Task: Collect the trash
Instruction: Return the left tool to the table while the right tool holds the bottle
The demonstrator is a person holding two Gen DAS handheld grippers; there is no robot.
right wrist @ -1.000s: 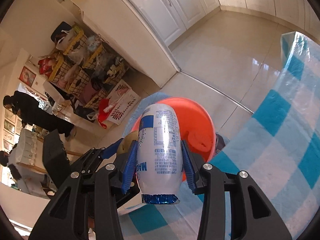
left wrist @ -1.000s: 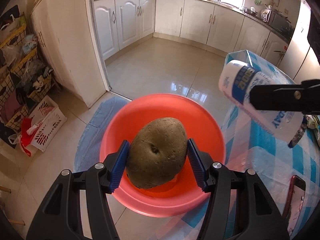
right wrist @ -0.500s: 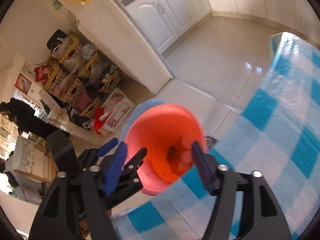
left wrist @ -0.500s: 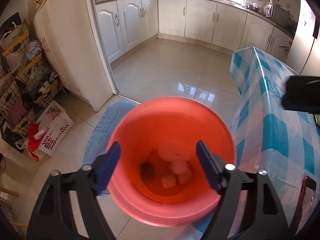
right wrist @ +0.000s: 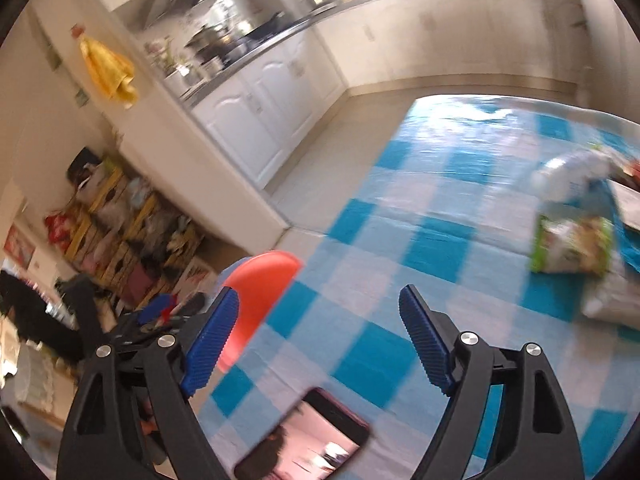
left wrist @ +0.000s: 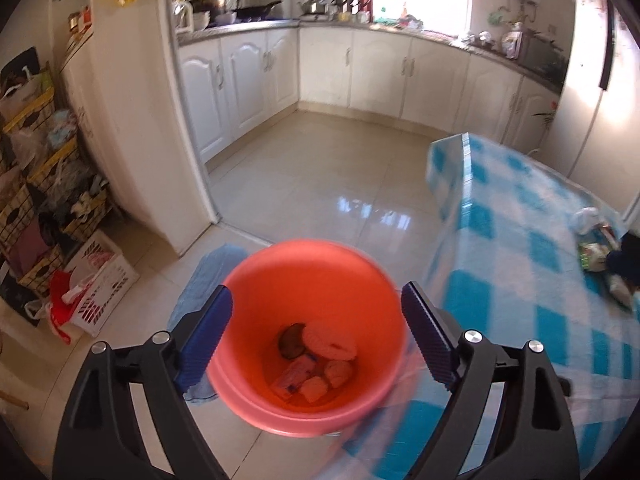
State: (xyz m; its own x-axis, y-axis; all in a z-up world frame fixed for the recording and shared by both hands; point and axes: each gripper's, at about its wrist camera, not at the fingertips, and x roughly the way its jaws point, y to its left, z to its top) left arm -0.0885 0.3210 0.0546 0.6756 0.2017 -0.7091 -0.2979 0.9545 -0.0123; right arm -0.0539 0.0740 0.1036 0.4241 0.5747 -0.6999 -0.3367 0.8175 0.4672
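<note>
A: Left gripper [left wrist: 316, 336], jaws?

B: Spread wide and opening, nothing between the pads. It hangs over the orange bucket [left wrist: 256, 280], which stands on the floor against the table edge.

A: What's in the bucket?

B: Trash at the bottom: a dark potato [left wrist: 291, 341], a pale bottle [left wrist: 328, 345] lying across beside it, a few small wrappers and lumps [left wrist: 316, 380] tinted orange. Can't tell exactly what the lumps are.

A: Right gripper [right wrist: 320, 340]?

B: Also spread and opening, empty. It points over the table, blue-and-white checked cloth [right wrist: 432, 248] under it. Frame is motion-blurred.

A: Anything near the right jaws?

B: A phone [right wrist: 304, 444] lies on the cloth below them, screen up, near the table edge. The bucket rim shows to the left past the left finger, off the table. The left gripper's black frame is partly visible beyond that.

A: More trash on the table?

B: Yes, far right: a green-and-white snack bag [right wrist: 572, 248], a crumpled clear plastic bottle [right wrist: 568, 176] behind it, a whitish bag [right wrist: 608, 300] in front. Well apart from both grippers.

A: Surroundings?

B: White kitchen cabinets [left wrist: 248, 76], tiled floor, a blue mat [left wrist: 208, 276] beside the bucket, a white basket [left wrist: 100, 292] at left, a yellow cloth [right wrist: 108, 72] hanging on the wall.
</note>
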